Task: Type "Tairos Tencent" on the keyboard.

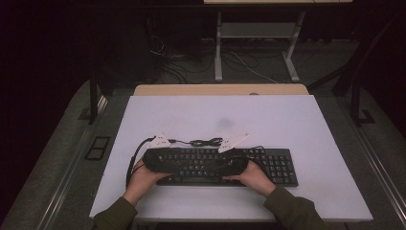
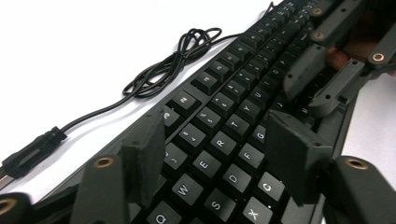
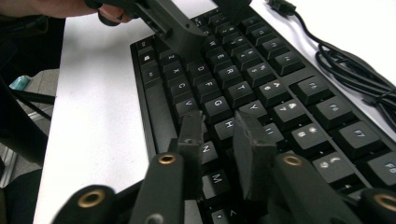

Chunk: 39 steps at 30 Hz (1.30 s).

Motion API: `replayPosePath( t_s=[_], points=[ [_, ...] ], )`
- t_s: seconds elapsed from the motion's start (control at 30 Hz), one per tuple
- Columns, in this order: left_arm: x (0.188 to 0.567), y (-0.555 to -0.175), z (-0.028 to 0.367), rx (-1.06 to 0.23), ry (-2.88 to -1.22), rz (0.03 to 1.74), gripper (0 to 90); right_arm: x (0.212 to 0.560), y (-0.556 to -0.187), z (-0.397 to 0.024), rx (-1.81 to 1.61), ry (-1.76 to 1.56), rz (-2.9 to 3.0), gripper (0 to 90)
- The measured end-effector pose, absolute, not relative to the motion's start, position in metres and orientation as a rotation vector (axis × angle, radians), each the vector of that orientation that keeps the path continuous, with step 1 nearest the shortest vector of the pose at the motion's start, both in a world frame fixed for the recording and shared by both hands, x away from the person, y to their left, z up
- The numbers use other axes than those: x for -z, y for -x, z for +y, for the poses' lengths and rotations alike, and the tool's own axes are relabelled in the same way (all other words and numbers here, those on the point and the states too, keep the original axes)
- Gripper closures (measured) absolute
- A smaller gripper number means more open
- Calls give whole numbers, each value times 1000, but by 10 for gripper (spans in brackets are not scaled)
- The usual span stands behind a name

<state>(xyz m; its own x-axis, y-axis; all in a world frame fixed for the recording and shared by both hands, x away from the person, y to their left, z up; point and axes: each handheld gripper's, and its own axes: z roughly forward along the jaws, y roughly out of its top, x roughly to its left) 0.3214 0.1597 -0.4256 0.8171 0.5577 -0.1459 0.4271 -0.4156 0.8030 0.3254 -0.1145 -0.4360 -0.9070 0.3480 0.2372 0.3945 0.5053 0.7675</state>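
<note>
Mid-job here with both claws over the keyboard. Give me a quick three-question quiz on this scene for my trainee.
1. True or false: the keyboard lies on the white table top.
2. Where does the bundled cable lie? A) on the keys B) on the table behind the keyboard C) hanging off the table edge
3. Is a key clamped between the pads of the left claw or the right claw?

Key
1. True.
2. B.
3. No. Each claw stands open with its pads over the letter keys; the right gripper view shows its pads near H and N.
</note>
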Motion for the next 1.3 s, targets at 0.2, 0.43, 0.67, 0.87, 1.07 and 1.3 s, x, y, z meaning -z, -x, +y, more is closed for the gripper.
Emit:
replayPosePath(
  t_s=[0.2,0.43,0.67,0.87,1.07,1.3],
  points=[
    [425,-319,159,-157,-2078,702,532,435,-328,-119,1412,687,-2682,613],
    [424,-317,159,-122,-2086,684,668,433,-330,-125,1432,729,-2689,490],
    [423,-315,156,-78,-2117,649,816,432,-333,-130,1460,779,-2692,369],
    [424,-314,154,-46,-2132,623,891,434,-337,-135,1482,821,-2695,304],
    [425,-313,152,-29,-2158,604,896,436,-339,-137,1482,855,-2701,274],
    [428,-312,150,-6,-2184,590,896,436,-340,-139,1504,870,-2698,255]
  ],
)
